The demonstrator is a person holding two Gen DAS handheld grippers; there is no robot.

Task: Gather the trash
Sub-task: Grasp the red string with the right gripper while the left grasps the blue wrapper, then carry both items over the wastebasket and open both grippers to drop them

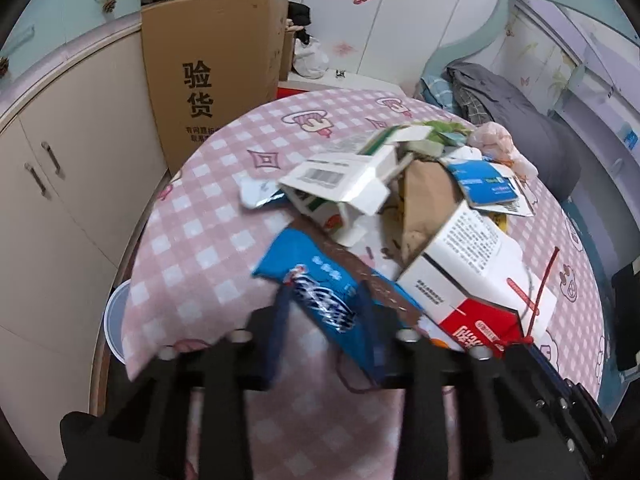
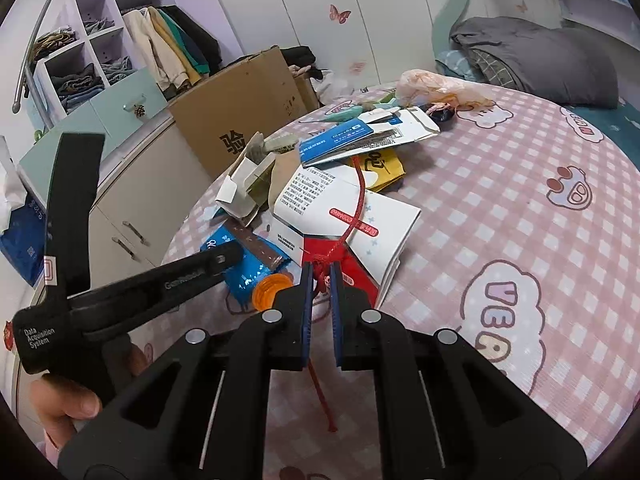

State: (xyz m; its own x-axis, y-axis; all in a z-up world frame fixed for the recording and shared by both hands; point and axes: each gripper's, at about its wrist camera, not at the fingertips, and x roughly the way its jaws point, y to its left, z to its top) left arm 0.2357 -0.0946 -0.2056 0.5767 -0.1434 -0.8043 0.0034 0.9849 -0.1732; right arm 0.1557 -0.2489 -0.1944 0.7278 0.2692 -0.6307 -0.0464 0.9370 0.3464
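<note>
A pile of trash lies on the pink checked cloth (image 1: 208,240). A blue snack packet (image 1: 304,264) sticks out of its near side, and my left gripper (image 1: 324,290) is shut on it, one blue pad on each side. In the right wrist view that left gripper (image 2: 220,260) lies across the same blue packet (image 2: 248,276). My right gripper (image 2: 319,268) is shut on the knot of a red string (image 2: 358,208), which runs up over a white and red box (image 2: 340,216). The string's loose end hangs below the pads. An orange cap (image 2: 272,288) sits beside them.
The pile also holds an opened white carton (image 1: 348,184), brown paper (image 1: 428,196), a flattened blue and white box (image 2: 348,136) and a pink plastic bag (image 2: 436,88). A tall cardboard box (image 1: 216,80) and cabinets (image 1: 60,160) stand left; grey bedding (image 1: 520,108) lies behind.
</note>
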